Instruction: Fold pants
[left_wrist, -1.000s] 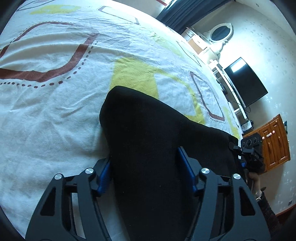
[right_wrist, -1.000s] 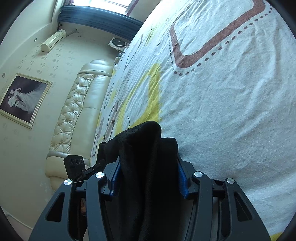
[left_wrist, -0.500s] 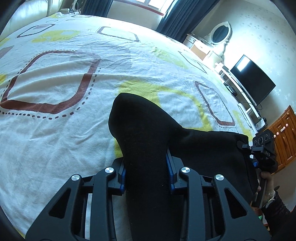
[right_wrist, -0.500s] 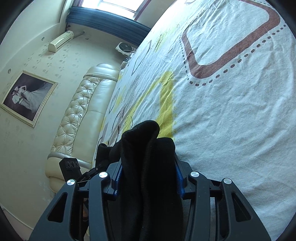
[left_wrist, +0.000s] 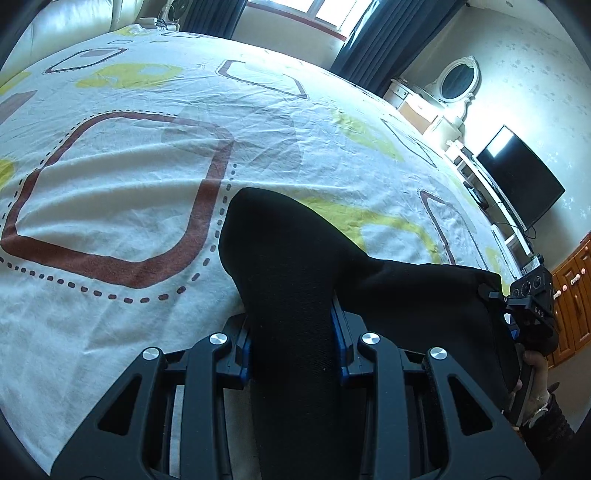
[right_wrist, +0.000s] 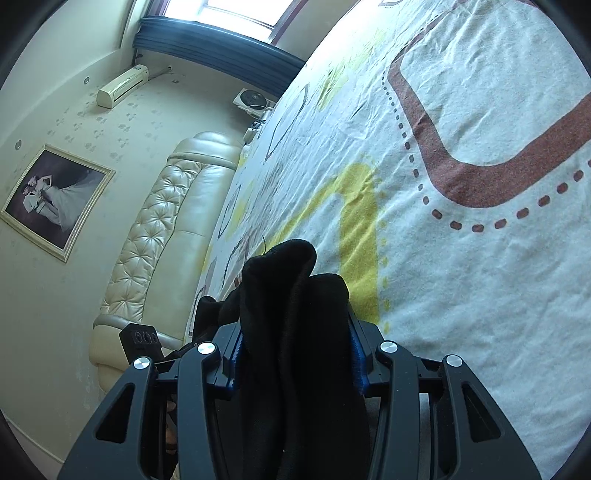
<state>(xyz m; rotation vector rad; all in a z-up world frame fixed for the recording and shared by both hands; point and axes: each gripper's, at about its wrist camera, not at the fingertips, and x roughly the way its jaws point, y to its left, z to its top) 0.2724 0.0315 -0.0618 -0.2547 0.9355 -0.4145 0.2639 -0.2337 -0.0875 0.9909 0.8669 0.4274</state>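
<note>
We hold the black pants (left_wrist: 295, 280) off the bed (left_wrist: 110, 177), one bunch of cloth in each set of tongs. The left tongs (left_wrist: 291, 343) are pinched on a thick roll of fabric, their blue pads pressed into it on both sides; their jaws have just been closing on that cloth. The right tongs (right_wrist: 293, 354) are likewise clamped on a gathered bundle of the same pants, having tightened a little on it.

From the left wrist view, the fabric runs as a taut band from our left grip across to the right tongs (left_wrist: 532, 302), which sit near the bed's right edge. So the long axis of the held edge lies side to side between our two hands, and the free cloth hangs below, out of sight. Neither hand is nearer the work; both carry it equally.

We judge the coming move is to carry this edge forward over the sheet and lay it down. The sheet ahead shows only its printed pattern and wrinkles. The headboard (right_wrist: 159, 229), the television (left_wrist: 521, 184) and the wooden cabinet (left_wrist: 576, 295) stand well apart from the bed's middle.
</note>
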